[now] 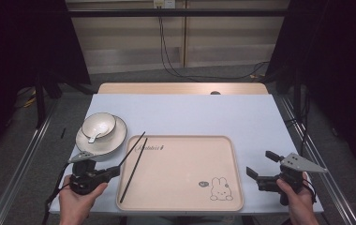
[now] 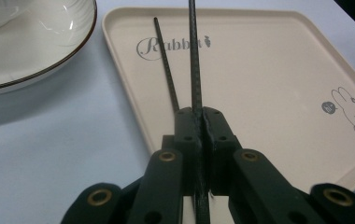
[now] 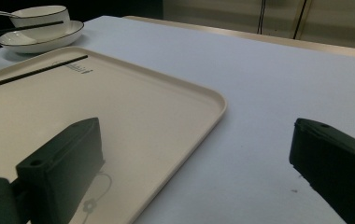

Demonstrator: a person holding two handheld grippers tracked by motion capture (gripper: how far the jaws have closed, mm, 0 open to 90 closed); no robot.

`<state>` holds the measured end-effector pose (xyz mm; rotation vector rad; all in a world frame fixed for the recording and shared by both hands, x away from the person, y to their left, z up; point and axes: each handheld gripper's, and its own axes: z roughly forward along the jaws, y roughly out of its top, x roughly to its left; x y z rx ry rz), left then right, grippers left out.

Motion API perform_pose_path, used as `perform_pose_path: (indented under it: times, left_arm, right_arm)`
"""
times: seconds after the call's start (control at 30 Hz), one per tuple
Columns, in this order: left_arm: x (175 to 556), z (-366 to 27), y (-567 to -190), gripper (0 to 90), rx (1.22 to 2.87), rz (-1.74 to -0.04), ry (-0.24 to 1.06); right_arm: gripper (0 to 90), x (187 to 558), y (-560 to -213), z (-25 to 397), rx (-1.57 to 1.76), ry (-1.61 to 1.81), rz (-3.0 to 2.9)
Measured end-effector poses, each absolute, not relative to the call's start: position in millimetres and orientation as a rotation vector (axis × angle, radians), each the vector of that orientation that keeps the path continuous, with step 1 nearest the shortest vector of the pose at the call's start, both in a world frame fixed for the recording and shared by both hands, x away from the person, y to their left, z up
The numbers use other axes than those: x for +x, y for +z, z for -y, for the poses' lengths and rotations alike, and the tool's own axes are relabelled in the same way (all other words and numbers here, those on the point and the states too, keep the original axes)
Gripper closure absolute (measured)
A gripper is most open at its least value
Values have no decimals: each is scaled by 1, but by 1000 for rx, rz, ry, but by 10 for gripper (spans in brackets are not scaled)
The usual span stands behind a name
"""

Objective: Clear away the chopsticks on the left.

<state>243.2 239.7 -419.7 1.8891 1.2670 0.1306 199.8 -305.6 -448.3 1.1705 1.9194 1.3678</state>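
Two black chopsticks are at the left side of a beige tray [image 1: 190, 168] printed with a rabbit. One chopstick [image 1: 134, 169] lies flat on the tray. My left gripper [image 1: 118, 169] is shut on the near end of the other chopstick [image 1: 134, 146], which points away toward the tray's far left corner. In the left gripper view the held chopstick [image 2: 194, 60] runs straight up from the closed jaws, and the lying chopstick [image 2: 166, 60] is just left of it. My right gripper [image 1: 260, 163] stands open and holds nothing, right of the tray above the table.
A white bowl [image 1: 99, 124] with a spoon [image 1: 93, 138] sits on a dark-rimmed plate [image 1: 113, 140], just beyond the left gripper and left of the tray. The pale blue table [image 1: 241, 117] stretches bare behind and to the right. Black cables [image 1: 166, 61] hang beyond the far edge.
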Motion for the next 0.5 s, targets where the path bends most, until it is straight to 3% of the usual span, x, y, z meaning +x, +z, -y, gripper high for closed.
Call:
perform_pose_path:
  times: [0.5]
  left_arm:
    - [239,-203,-426,857,1858,-1369,130]
  right_arm:
    - [25,200,-448,305,1167,1368,-1922]
